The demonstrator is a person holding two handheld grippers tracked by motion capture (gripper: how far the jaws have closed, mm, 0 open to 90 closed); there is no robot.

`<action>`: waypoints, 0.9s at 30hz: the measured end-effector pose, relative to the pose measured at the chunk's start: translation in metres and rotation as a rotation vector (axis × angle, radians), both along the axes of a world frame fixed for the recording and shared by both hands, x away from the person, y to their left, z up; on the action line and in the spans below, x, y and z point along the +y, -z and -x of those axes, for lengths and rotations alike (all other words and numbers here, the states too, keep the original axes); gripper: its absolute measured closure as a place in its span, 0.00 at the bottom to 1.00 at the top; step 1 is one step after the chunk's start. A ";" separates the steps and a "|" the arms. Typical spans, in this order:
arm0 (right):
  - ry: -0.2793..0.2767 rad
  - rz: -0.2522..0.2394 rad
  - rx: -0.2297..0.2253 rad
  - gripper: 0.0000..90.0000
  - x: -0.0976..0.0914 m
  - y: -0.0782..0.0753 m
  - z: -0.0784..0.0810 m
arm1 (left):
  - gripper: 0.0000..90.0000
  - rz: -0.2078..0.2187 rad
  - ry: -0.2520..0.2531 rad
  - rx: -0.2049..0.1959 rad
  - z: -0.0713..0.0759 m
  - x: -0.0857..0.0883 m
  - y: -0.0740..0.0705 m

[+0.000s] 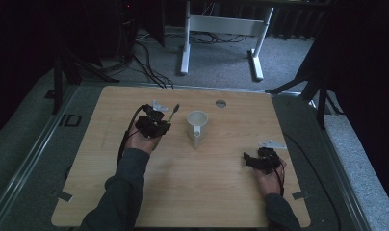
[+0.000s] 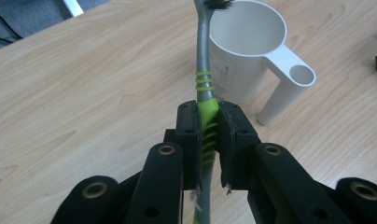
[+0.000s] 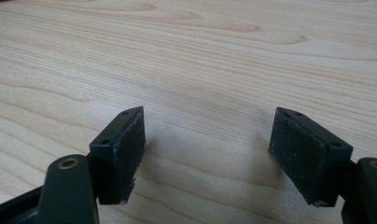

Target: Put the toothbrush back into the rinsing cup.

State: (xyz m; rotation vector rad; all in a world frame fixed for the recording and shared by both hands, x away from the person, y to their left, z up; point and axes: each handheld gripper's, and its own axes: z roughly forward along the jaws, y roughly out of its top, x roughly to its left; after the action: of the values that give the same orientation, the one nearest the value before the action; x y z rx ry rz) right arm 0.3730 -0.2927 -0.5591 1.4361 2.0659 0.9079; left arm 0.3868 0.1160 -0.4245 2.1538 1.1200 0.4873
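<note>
My left gripper (image 2: pixel 207 114) is shut on the green grip of a grey toothbrush (image 2: pixel 204 65), whose bristled head reaches up toward the rim of a white cup (image 2: pixel 245 44) with a hollow tubular handle. In the high view the left gripper (image 1: pixel 160 121) sits left of the cup (image 1: pixel 197 126) near the table's middle, and the toothbrush (image 1: pixel 173 113) angles toward the cup. My right gripper (image 1: pixel 248 159) rests low at the right side of the table. Its jaws (image 3: pixel 207 140) stand wide open over bare wood with nothing between them.
The light wooden table (image 1: pixel 183 192) has a small round grommet (image 1: pixel 221 103) behind the cup. Dark floor rails flank the table, and a white desk frame (image 1: pixel 221 29) with loose cables stands beyond the far edge.
</note>
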 end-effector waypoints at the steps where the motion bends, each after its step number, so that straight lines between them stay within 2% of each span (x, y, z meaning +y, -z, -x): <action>1: 0.000 0.000 0.000 0.29 0.000 0.000 0.000 | 0.89 -0.001 0.003 -0.010 0.000 -0.001 0.000; 4: 0.000 0.000 0.000 0.29 0.000 0.000 0.000 | 0.89 -0.004 0.006 -0.030 0.000 -0.003 0.000; 16: 0.000 0.000 0.000 0.29 0.000 0.000 0.000 | 0.89 0.027 0.001 -0.077 0.000 -0.006 0.000; 18: 0.000 0.000 0.000 0.29 0.000 0.000 0.000 | 0.89 0.034 0.002 -0.097 0.000 -0.006 -0.001; 27: -0.001 0.000 0.000 0.29 0.000 0.000 0.000 | 0.89 0.044 -0.004 -0.122 -0.001 -0.007 0.000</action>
State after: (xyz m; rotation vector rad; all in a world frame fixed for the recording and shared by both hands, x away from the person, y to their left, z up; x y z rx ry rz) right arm 0.3730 -0.2926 -0.5591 1.4353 2.0671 0.9075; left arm 0.3879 0.1088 -0.4242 2.0558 1.0580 0.5821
